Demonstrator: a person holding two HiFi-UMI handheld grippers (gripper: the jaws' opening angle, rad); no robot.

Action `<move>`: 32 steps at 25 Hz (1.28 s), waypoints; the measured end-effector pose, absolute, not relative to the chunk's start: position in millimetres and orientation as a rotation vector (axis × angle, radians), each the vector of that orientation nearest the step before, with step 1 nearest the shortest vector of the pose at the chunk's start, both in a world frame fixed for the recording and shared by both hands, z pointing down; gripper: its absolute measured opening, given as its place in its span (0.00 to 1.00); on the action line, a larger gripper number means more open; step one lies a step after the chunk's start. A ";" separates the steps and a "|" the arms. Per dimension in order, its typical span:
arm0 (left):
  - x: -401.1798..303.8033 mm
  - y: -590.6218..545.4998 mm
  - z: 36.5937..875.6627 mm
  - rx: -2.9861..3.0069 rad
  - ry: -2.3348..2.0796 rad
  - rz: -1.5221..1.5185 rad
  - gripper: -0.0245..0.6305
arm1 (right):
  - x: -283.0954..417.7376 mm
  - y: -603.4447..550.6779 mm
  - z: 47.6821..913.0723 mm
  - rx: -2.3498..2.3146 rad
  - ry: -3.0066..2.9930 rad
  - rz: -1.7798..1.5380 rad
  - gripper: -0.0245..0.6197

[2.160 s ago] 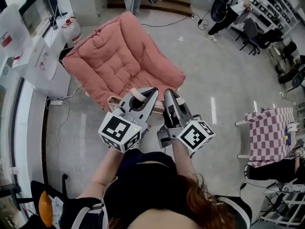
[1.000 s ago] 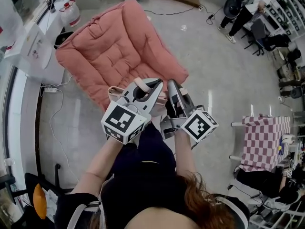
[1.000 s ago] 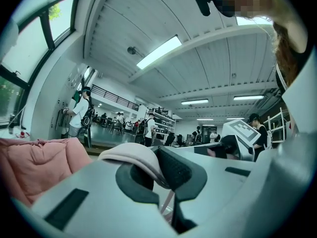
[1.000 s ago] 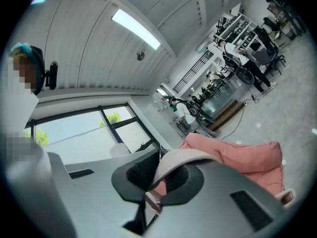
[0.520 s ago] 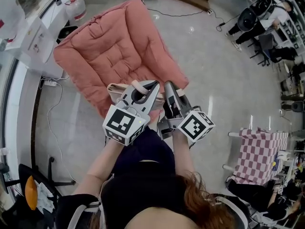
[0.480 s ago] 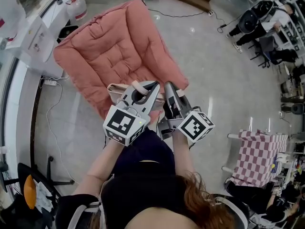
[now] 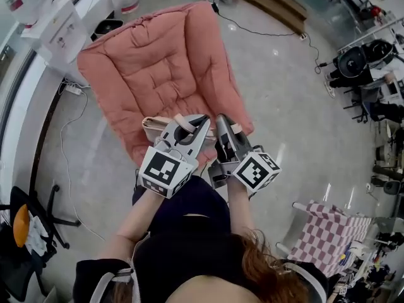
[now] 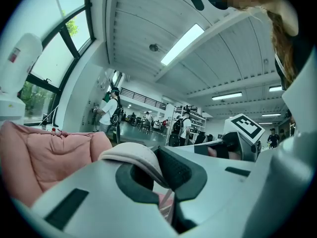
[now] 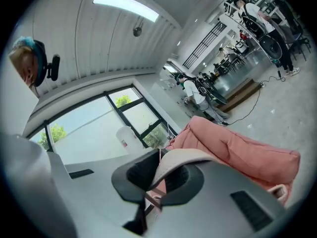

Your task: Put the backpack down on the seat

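Jaws on both sides are closed tight, each pinching one pale strap of the backpack (image 7: 155, 125). The left gripper (image 7: 190, 122) has a padded beige strap (image 8: 130, 154) arching over its pads. The right gripper (image 7: 223, 124) has the second strap (image 9: 184, 157). Neither gripper view shows anything else between the jaws.

Position: the backpack hangs under the two grippers at the near edge of the seat (image 7: 158, 62). In the head view only a beige sliver of the bag shows past the left gripper; the rest is hidden under the grippers. I cannot tell whether its base touches the cushion. The seat is a pink quilted cushion, unoccupied, with the backrest at the far edge.

Judgement, step in hand: carry the bag in over the cushion, then lower it.

To do it well:
- Advance both grippers together and level, so the bag does not swing or twist on its straps.
- Clear the near edge fully and aim for the middle of the cushion. On the lip it could roll off toward the floor.
- Lower until both straps go slack, and only then let go.
- The padding is soft, so expect the bag to settle and lean.
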State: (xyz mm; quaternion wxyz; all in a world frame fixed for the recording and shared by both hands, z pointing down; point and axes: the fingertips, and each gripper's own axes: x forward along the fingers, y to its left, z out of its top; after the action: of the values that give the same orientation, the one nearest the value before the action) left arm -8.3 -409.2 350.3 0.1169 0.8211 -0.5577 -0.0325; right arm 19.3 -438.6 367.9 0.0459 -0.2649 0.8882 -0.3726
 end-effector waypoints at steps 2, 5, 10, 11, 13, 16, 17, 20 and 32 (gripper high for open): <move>-7.1 -415.7 356.1 2.371 -1.674 -0.092 0.06 | 19.2 -445.9 374.2 -0.765 2.739 -1.157 0.09; -5.0 -425.1 363.7 2.321 -1.733 -0.092 0.06 | 19.2 -457.1 383.1 -0.698 2.778 -1.181 0.09; -5.0 -436.9 376.5 2.230 -1.831 -0.089 0.06 | 15.5 -471.5 395.9 -0.574 2.842 -1.195 0.09; -5.2 -439.2 379.9 2.212 -1.847 -0.087 0.06 | 14.3 -474.7 398.4 -0.551 2.852 -1.198 0.09; -5.6 -443.8 387.2 2.178 -1.871 -0.083 0.06 | 11.5 -481.1 403.6 -0.516 2.869 -1.211 0.09; -5.9 -450.1 392.4 2.146 -1.902 -0.084 0.06 | 8.5 -487.9 411.0 -0.472 2.889 -1.233 0.09; -6.1 -451.8 394.4 2.136 -1.910 -0.087 0.06 | 8.0 -489.6 413.4 -0.458 2.893 -1.239 0.09; -5.2 -457.8 400.9 2.106 -1.919 -0.097 0.06 | 7.9 -496.0 419.6 -0.426 2.896 -1.262 0.09; 6.2 -456.0 422.6 2.054 -1.915 -0.096 0.06 | 16.8 -494.1 443.1 -0.387 2.923 -1.318 0.09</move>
State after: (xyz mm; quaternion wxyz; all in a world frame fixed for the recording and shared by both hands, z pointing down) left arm 6.2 -456.0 422.6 0.1651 0.7209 -0.6722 -0.0338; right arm 16.8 -494.1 443.1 -0.0438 -0.1198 0.9042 -0.4076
